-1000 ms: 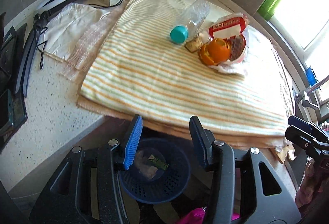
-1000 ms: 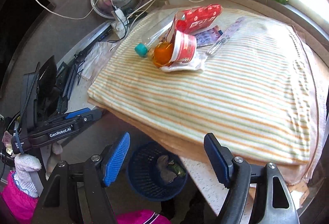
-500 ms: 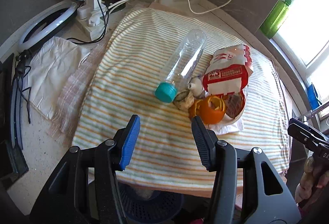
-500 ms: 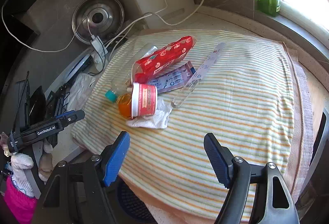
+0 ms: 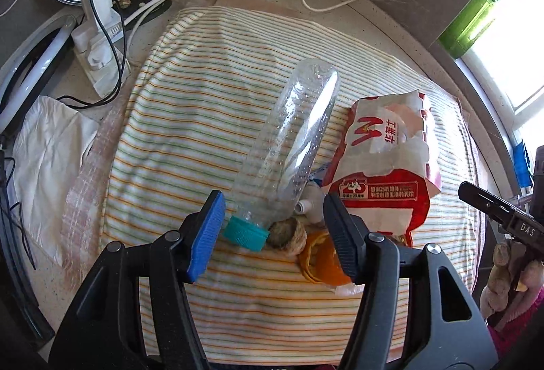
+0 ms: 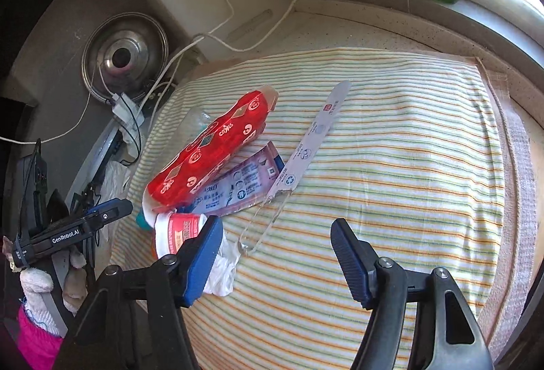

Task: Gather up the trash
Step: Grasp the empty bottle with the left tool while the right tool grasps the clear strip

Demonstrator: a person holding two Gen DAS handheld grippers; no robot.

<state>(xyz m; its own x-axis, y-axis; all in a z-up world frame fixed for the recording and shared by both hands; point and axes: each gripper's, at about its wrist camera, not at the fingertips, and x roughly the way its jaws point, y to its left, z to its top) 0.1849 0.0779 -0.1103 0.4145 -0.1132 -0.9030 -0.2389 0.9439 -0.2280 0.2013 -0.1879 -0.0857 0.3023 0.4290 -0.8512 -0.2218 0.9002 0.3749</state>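
Right wrist alone shows purple sachet (image 6: 243, 183) beside red wrapper (image 6: 210, 149)

Left gripper (image 5: 273, 227) tilted down, jaws opening; right gripper (image 6: 277, 254) closing, empty.

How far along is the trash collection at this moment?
Nothing in these views shows anything collected yet. Neither claw holds anything: the left claw is opening around the clear bottle's capped end, the right claw closing over bare striped cloth. Still lying there: bottle, red wrapper, paper bag, orange peel.
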